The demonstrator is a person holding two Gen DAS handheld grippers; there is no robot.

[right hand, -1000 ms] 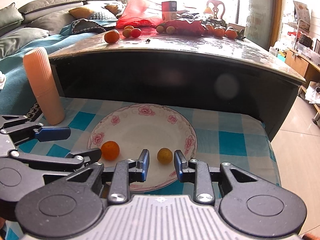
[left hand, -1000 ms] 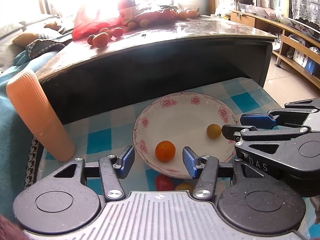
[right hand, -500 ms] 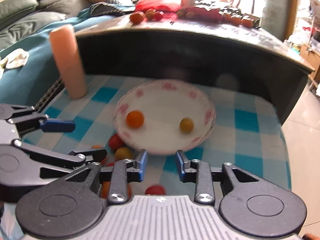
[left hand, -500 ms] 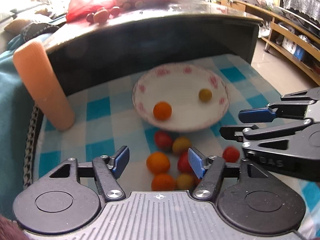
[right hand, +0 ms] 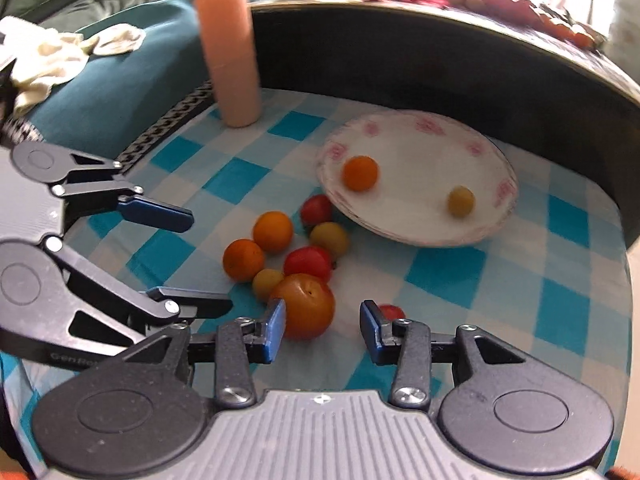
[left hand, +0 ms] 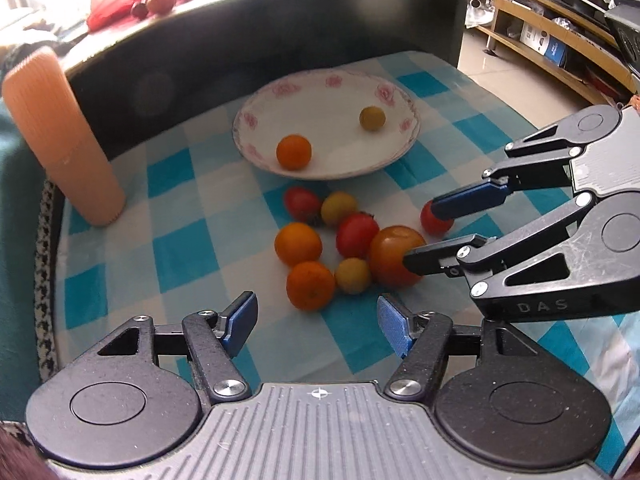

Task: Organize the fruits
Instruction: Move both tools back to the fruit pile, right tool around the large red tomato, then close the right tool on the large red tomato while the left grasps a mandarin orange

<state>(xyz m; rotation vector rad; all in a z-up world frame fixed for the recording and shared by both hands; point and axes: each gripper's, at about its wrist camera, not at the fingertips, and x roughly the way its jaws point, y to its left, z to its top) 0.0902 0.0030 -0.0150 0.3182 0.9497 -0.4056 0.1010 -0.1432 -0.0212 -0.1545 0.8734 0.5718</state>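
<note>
Blue-padded right gripper (right hand: 322, 330) angles down, opening beside the big tomato (right hand: 306, 306).

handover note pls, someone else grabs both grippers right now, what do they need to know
Left gripper: open, empty, above the near edge of the fruit pile.
Right gripper: jaws opening, holding nothing; the large orange fruit sits just ahead, by its left finger.
Plate: holds one orange fruit and one yellow fruit.
Done: those two placed.
Left: the pile on the checked cloth, seven clustered fruits plus a small red tomato off to the right. More fruit lies on the dark table behind.
</note>
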